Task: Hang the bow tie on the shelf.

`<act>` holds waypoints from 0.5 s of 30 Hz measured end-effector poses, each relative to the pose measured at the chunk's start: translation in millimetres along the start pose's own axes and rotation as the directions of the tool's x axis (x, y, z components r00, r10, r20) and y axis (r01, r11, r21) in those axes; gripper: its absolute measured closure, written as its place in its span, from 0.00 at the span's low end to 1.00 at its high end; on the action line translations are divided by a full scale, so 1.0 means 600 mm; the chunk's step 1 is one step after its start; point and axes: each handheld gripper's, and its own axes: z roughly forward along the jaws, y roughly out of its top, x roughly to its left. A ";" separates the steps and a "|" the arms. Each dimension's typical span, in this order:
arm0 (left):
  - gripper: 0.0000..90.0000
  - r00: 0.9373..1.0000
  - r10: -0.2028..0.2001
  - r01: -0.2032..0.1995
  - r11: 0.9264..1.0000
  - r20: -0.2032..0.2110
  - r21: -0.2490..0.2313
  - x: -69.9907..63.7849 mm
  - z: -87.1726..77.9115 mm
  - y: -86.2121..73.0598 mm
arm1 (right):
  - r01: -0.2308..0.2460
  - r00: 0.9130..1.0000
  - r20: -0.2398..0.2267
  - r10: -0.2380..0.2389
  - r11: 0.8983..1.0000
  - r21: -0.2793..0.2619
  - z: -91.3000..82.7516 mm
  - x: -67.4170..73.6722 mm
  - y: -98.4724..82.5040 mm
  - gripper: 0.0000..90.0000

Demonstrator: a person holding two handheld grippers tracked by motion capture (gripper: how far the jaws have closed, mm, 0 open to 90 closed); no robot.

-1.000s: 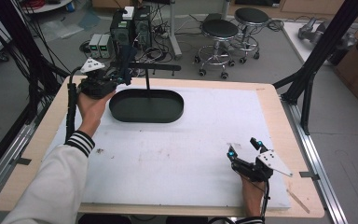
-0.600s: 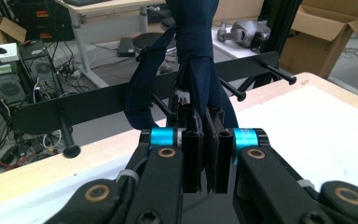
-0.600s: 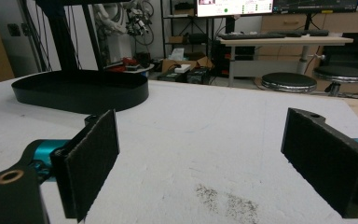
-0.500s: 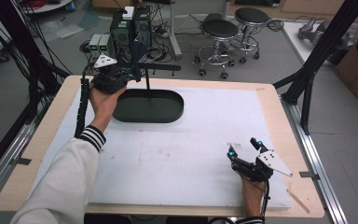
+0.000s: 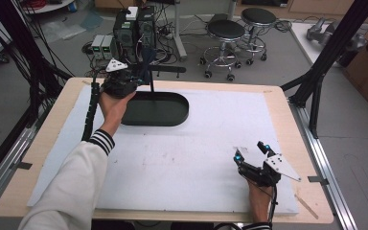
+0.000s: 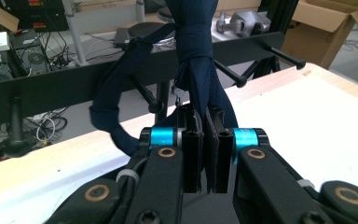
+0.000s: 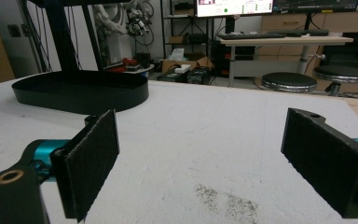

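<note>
White sheeting covers the counter (image 5: 182, 158), and nearest the person the right claw (image 5: 252, 152) rests low on it with its jaws wide apart and nothing between them. Farther off stands one black oval tray (image 5: 155, 109), the base of a rack whose single post (image 5: 151, 79) carries a crossbar (image 6: 121, 70) studded with several pegs. At the far left edge the left claw (image 6: 208, 149) is raised to that bar, its jaws pressed together on one navy cloth strap (image 6: 200, 70) that hangs knotted around the bar, with a loop drooping to one side. The strap looks soft, light and limp, so it will likely sag and twist rather than hold shape; a grip close under the knot, where the fabric bunches thick, seems surest. Two claws, one tray, one strap. Beyond the counter stand two round stools (image 5: 242, 24).
</note>
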 end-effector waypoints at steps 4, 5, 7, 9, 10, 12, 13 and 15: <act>0.96 1.000 0.005 -0.004 1.000 -0.003 0.017 -0.003 0.006 -0.006 | 0.002 1.000 -0.002 -0.002 1.000 -0.004 0.000 -0.001 0.000 0.11; 0.95 1.000 0.012 -0.012 0.999 -0.002 0.029 -0.004 0.008 -0.007 | 0.001 1.000 -0.002 -0.001 1.000 -0.004 0.000 -0.001 0.000 0.11; 0.95 0.999 0.033 -0.033 0.999 -0.004 0.038 -0.009 0.011 -0.009 | 0.001 1.000 -0.002 -0.001 1.000 -0.004 0.000 -0.001 0.000 0.11; 0.96 0.999 0.040 -0.039 0.998 -0.005 0.040 -0.011 0.013 -0.010 | 0.001 1.000 -0.002 -0.001 1.000 -0.004 0.000 -0.001 0.000 0.11; 0.96 0.999 0.037 -0.036 0.998 -0.005 0.043 -0.011 0.015 -0.011 | -0.001 1.000 -0.002 0.001 1.000 -0.003 0.000 -0.001 0.000 0.11; 0.96 0.999 0.038 -0.037 0.997 -0.010 0.063 -0.010 0.019 -0.014 | -0.002 1.000 -0.002 0.002 1.000 -0.003 0.000 -0.001 0.000 0.11; 0.95 0.999 0.037 -0.036 0.997 -0.012 0.070 -0.010 0.021 -0.016 | -0.001 1.000 -0.002 0.001 1.000 -0.004 0.000 -0.001 0.000 0.11; 0.95 0.999 0.036 -0.035 0.997 -0.015 0.072 -0.010 0.024 -0.021 | -0.002 1.000 -0.002 0.002 1.000 -0.004 0.000 -0.001 0.000 0.11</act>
